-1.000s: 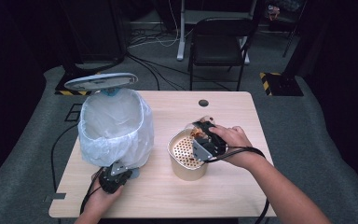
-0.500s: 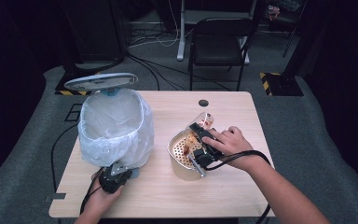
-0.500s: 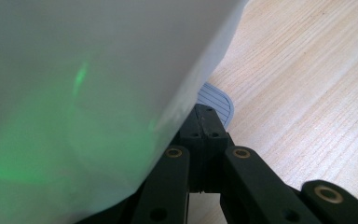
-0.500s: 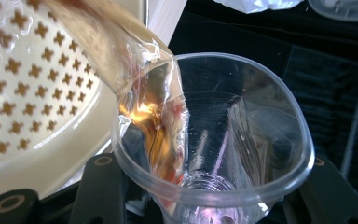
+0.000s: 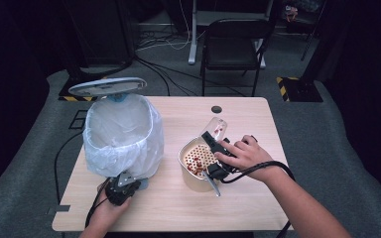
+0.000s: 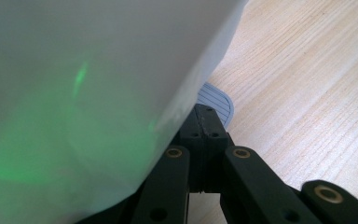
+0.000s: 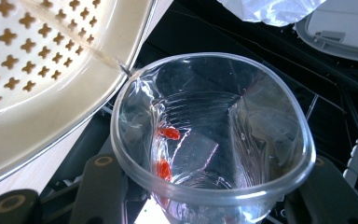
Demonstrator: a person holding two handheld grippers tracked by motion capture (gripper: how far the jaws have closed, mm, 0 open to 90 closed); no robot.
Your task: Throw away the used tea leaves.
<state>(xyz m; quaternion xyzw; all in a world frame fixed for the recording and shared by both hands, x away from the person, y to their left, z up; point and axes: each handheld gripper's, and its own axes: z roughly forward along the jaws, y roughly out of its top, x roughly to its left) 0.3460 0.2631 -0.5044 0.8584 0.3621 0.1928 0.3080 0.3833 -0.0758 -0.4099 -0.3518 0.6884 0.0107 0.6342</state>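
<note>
My right gripper [image 5: 212,140] is shut on a clear plastic cup [image 5: 217,127], tipped over a beige perforated strainer bowl [image 5: 194,159] with red bits in it. In the right gripper view the cup [image 7: 214,140] lies between the black jaws. Two red bits [image 7: 168,149] cling to its inner wall, and its rim meets the strainer's rim [image 7: 74,93]. My left gripper [image 5: 127,181] is shut with nothing in it at the foot of a bin lined with a white bag [image 5: 121,134]. Its tips [image 6: 206,122] sit just short of a grey ribbed pedal [image 6: 216,100].
The bin's grey lid [image 5: 108,87] stands open at the back. The wooden table [image 5: 248,114] has a round cable hole [image 5: 217,109] near its far edge. A dark chair [image 5: 233,44] and cables are on the floor beyond.
My right hand has sunk a little over the strainer with the cup still in its jaws. The left gripper has stayed by the bin's foot.
</note>
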